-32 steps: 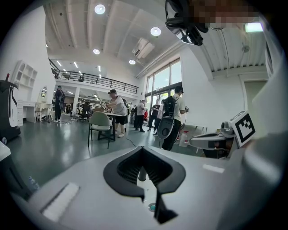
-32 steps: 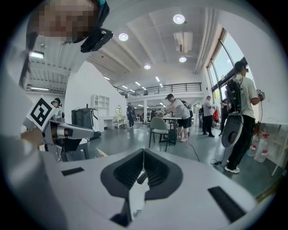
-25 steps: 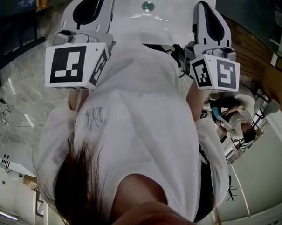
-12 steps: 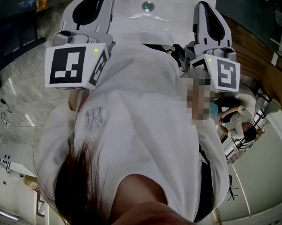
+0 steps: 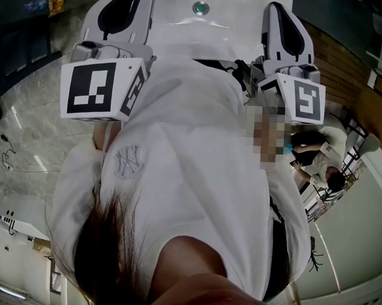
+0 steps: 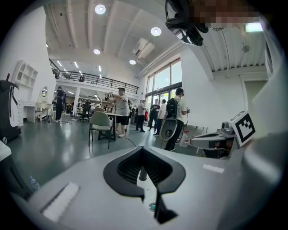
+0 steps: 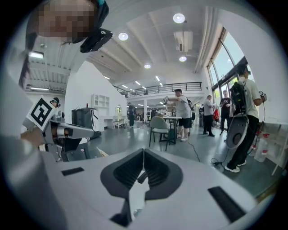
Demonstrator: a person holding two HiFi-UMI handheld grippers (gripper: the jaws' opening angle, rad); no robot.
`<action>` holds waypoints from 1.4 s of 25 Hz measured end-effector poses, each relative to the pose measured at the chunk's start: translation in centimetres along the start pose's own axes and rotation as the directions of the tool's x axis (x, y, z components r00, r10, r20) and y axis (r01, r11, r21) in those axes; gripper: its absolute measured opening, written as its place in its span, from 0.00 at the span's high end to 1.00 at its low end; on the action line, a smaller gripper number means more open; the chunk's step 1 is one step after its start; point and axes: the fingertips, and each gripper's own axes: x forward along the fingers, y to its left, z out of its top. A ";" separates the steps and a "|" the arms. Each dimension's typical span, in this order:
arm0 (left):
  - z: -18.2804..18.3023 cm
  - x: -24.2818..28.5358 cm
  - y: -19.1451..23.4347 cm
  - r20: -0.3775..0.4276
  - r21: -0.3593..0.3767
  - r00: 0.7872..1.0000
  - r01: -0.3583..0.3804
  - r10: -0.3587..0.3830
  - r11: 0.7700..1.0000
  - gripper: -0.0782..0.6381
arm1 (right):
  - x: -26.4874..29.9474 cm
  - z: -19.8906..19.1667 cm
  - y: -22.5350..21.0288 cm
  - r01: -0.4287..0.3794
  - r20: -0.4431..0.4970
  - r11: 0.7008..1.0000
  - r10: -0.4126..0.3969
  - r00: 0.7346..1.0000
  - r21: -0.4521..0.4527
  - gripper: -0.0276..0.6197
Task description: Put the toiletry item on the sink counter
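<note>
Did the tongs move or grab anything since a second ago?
No. The left tongs and right tongs stay shut and empty, in the same place above the white sink. Nothing was grabbed or let go.

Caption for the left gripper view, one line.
Left hand-held gripper, jaws shut and empty, faces a chair and standing people in an open hall.

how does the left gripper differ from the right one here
In the head view the left gripper shows at the left side of the white sink, the right gripper at its right side. The left marker cube fills more of that picture than the right marker cube, and their black patterns differ. Shared: both have their jaws shut with nothing between them.
</note>
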 end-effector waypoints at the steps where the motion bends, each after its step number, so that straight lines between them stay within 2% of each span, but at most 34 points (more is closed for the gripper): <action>1: 0.0 0.0 0.0 0.000 0.000 1.000 0.000 0.000 1.000 0.88 | 0.0 0.0 0.0 0.001 0.000 1.000 -0.001 1.000 0.000 0.94; 35: 0.1 -0.1 0.5 0.000 0.005 1.000 -0.005 0.005 1.000 0.88 | 0.0 0.0 0.2 0.008 -0.004 1.000 -0.008 1.000 -0.003 0.94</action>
